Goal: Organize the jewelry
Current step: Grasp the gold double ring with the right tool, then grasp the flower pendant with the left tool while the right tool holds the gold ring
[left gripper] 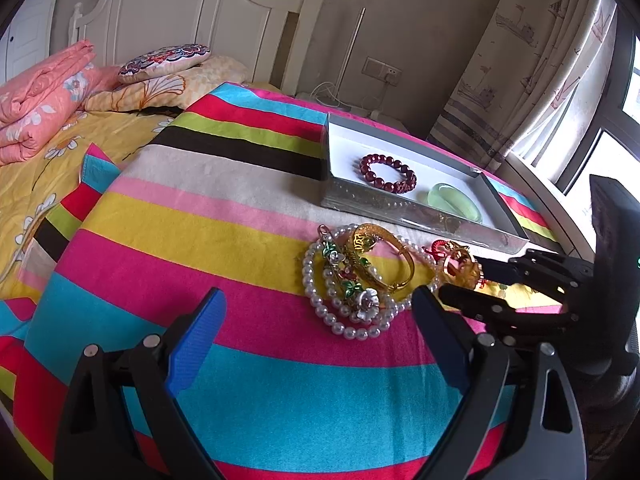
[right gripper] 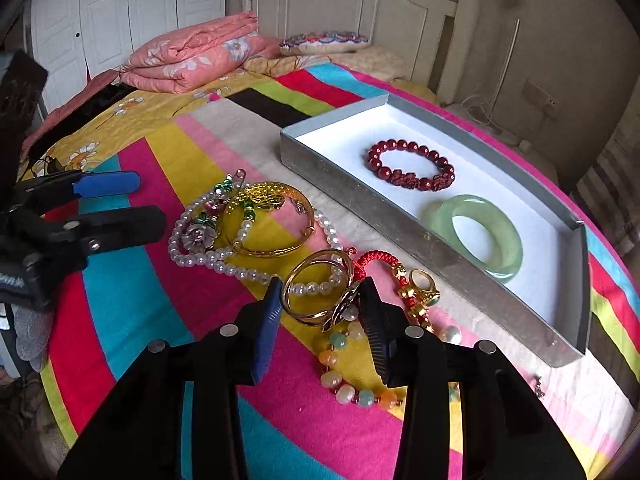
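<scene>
Bedding: a striped blanket (right gripper: 152, 320) serves as the work surface. On it rests an open grey tray (right gripper: 420, 232), positioned just beside the loose pile so transfers stay short; it already holds a red bead bracelet (right gripper: 412, 164) and a green bangle (right gripper: 480, 236). The left gripper (left gripper: 316, 324) stands spread and empty, clear of the pearl necklace (left gripper: 352, 320). The right gripper (right gripper: 320, 300) brackets a thin gold bangle (right gripper: 316, 284), both pads appearing to touch its rim, presumably for lifting trayward.
</scene>
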Motion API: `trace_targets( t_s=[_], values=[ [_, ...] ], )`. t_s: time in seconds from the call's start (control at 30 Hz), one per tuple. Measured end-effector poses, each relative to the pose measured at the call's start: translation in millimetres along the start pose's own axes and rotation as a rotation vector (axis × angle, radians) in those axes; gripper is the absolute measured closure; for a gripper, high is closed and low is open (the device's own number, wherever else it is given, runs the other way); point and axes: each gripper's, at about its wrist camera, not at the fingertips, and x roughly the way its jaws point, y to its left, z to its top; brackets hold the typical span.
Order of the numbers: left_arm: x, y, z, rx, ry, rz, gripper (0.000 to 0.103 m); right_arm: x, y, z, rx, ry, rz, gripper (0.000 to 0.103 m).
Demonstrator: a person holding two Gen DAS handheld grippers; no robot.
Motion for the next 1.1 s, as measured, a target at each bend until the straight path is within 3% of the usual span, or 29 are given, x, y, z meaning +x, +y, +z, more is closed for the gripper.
trace_targets(
  t_s=[0.27,0.63,0.7,0.77,0.83,1.03,1.1],
  values=[
    [1,-1,-1,0.014,0.005,0.007,0.010,-48,-15,-20,0.121,-0.122,0.030,0.064],
    [3,-14,-2,0.101,0.029,-0.001,0.012,-80,-64,-73,0.285,-0.142,-0.047,0.064],
    [5,-19,-1,0.137,0.039,0.010,0.023,-81,-71,-78,0.309,-0.144,-0.046,0.064],
    [12,-24,-2,0.183,0.083,0.044,0.046,-84,-74,-82,0.326,-0.154,-0.034,0.064],
    [18,-26,-3,0.210,0.119,0.068,0.055,-84,-74,-83,0.327,-0.161,-0.029,0.064],
    [19,-34,-1,0.252,0.114,0.071,0.056,-83,-74,-83,0.326,-0.166,-0.022,0.064],
    [24,-39,0,0.272,0.119,0.081,0.061,-84,-75,-83,0.332,-0.168,-0.020,0.064]
  ],
)
